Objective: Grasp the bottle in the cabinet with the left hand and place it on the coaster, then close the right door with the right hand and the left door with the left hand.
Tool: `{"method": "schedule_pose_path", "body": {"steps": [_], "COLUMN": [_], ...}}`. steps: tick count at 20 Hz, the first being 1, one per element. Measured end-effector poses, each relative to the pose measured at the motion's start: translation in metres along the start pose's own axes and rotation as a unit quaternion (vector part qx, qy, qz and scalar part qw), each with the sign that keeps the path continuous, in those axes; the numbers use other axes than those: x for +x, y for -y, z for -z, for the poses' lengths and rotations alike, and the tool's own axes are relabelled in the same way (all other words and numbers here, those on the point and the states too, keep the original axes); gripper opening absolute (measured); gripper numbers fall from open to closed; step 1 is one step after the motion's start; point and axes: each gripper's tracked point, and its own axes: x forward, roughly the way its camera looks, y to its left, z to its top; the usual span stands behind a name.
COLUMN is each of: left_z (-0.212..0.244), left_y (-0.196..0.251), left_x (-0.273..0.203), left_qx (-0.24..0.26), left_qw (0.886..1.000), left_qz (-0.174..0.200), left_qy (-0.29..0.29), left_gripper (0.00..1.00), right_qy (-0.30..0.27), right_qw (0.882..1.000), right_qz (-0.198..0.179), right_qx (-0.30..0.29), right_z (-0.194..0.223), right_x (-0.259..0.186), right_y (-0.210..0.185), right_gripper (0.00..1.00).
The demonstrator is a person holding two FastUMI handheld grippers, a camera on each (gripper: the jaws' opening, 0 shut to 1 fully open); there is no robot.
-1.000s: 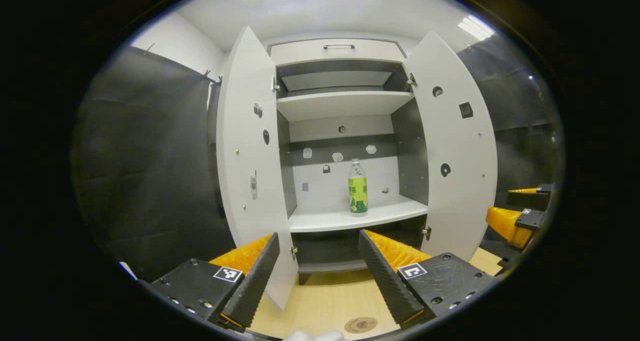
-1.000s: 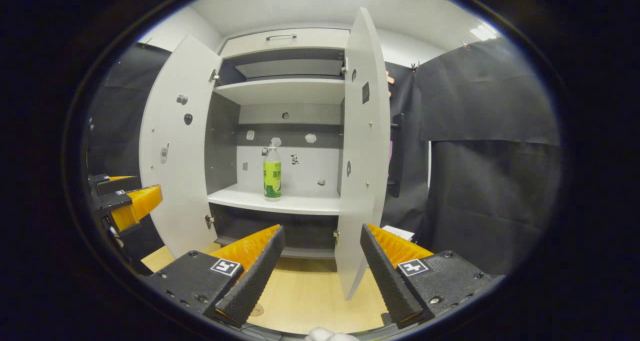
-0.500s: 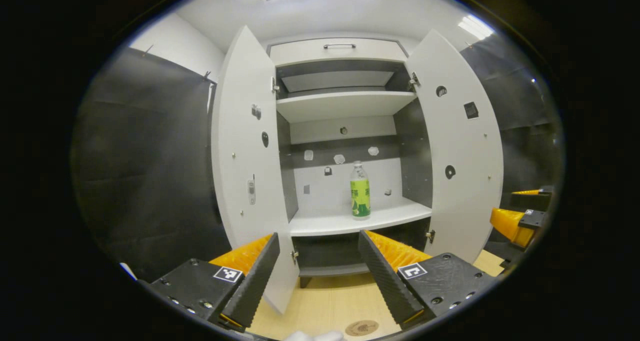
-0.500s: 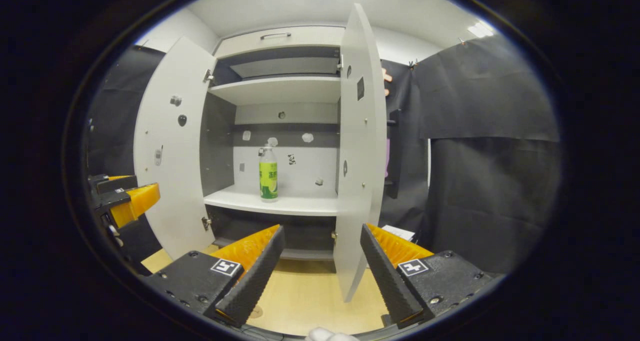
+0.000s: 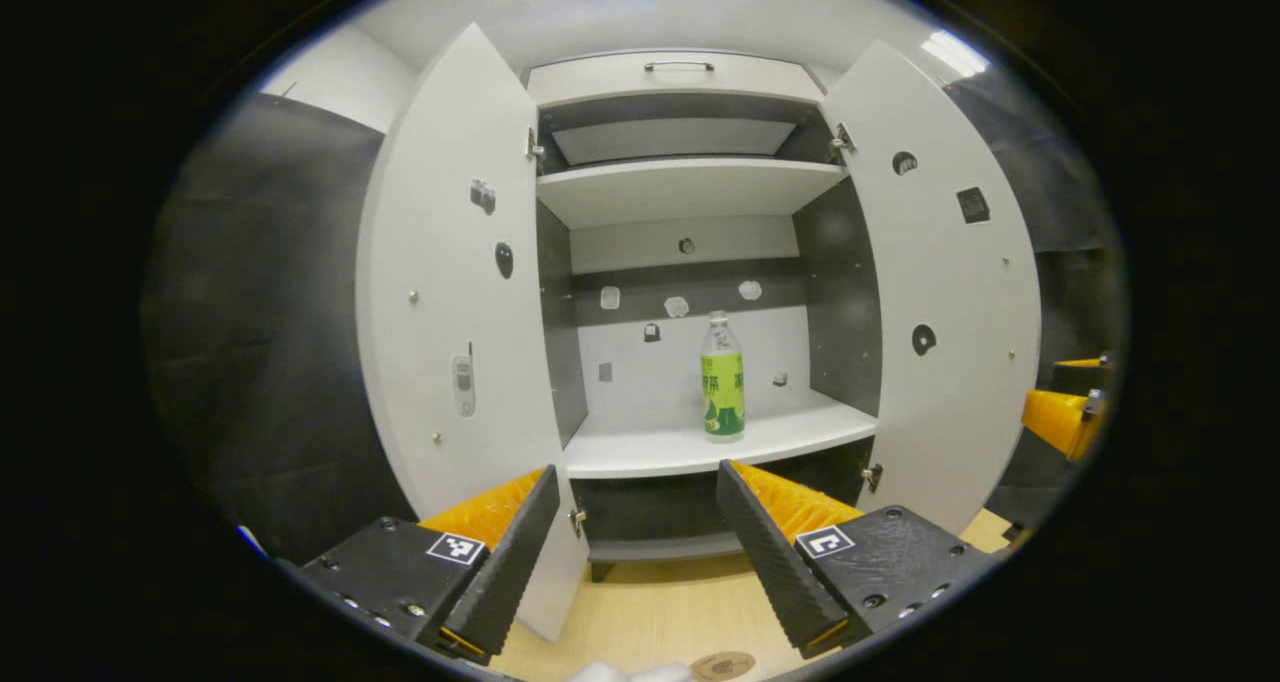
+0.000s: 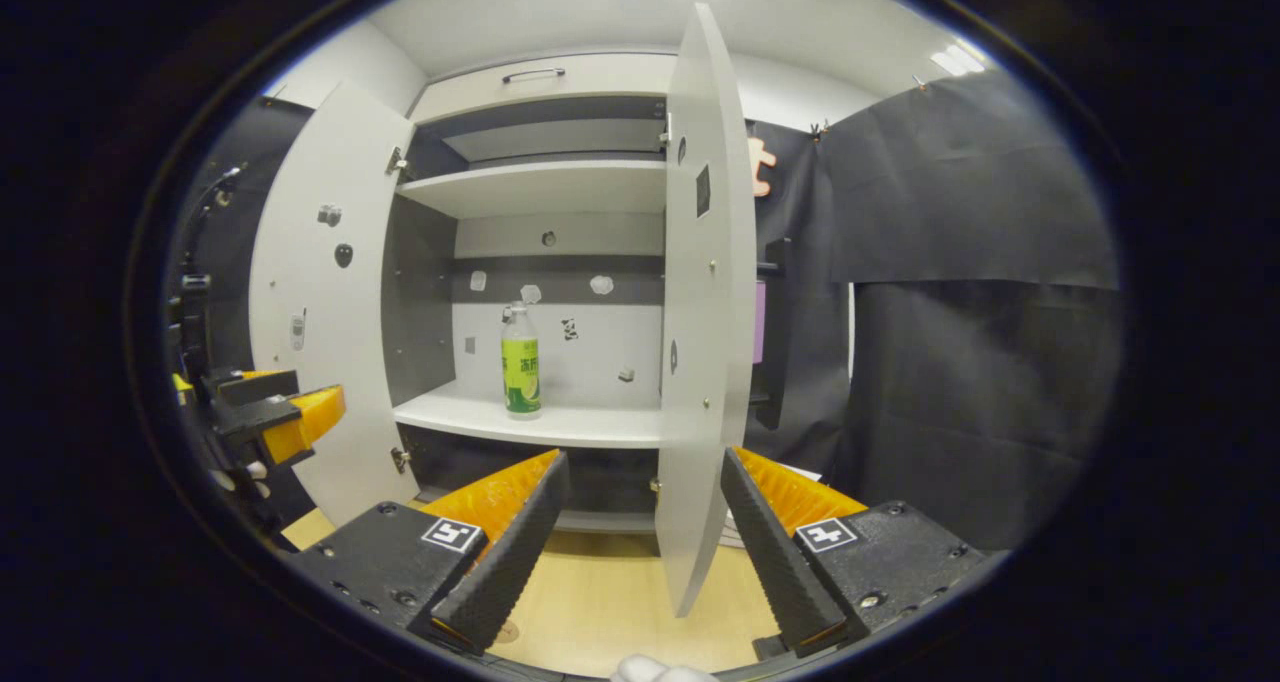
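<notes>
Spreading wide and holding nothing, the left tool (image 5: pixel 632 552) hangs low in the left gripper view, its two fingers (image 5: pixel 505 562) parted above the pale wooden desk (image 5: pixel 650 617). Just beyond them, at the bottom edge, a round brown coaster (image 5: pixel 722 665) lies on that desk, partly cut off. Farther on stands the cabinet (image 5: pixel 690 262) with both doors swung outward: the left door (image 5: pixel 450 292) near the tool's left finger, the right door (image 5: pixel 940 302) across from it. Deep inside, the bottle (image 5: pixel 722 377) with a green label stands upright on the lower shelf (image 5: pixel 700 447), well apart from the tool.

In the right gripper view, the right tool (image 6: pixel 640 552) is likewise fully parted and empty, over the same desk (image 6: pixel 610 612), with the right door (image 6: pixel 700 302) seen nearly edge-on just ahead. Off to the left, the left tool (image 6: pixel 275 422) shows beside the left door (image 6: pixel 320 292). The bottle (image 6: pixel 520 362) stands on the shelf (image 6: pixel 530 424) behind.
</notes>
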Motion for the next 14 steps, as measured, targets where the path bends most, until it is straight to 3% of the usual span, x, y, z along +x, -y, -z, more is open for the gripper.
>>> {"method": "schedule_pose_path", "body": {"steps": [14], "left_z": [-0.064], "left_y": [0.055], "left_x": [0.185], "left_qx": [-0.007], "left_qw": [0.998], "left_qz": [0.023], "left_qy": [0.057], "left_gripper": [0.97], "right_qy": [-0.022], "right_qw": [1.000], "right_qz": [0.015], "right_qx": [-0.014], "right_z": [-0.014], "right_x": [-0.023], "right_y": [0.008], "right_gripper": [1.00]}}
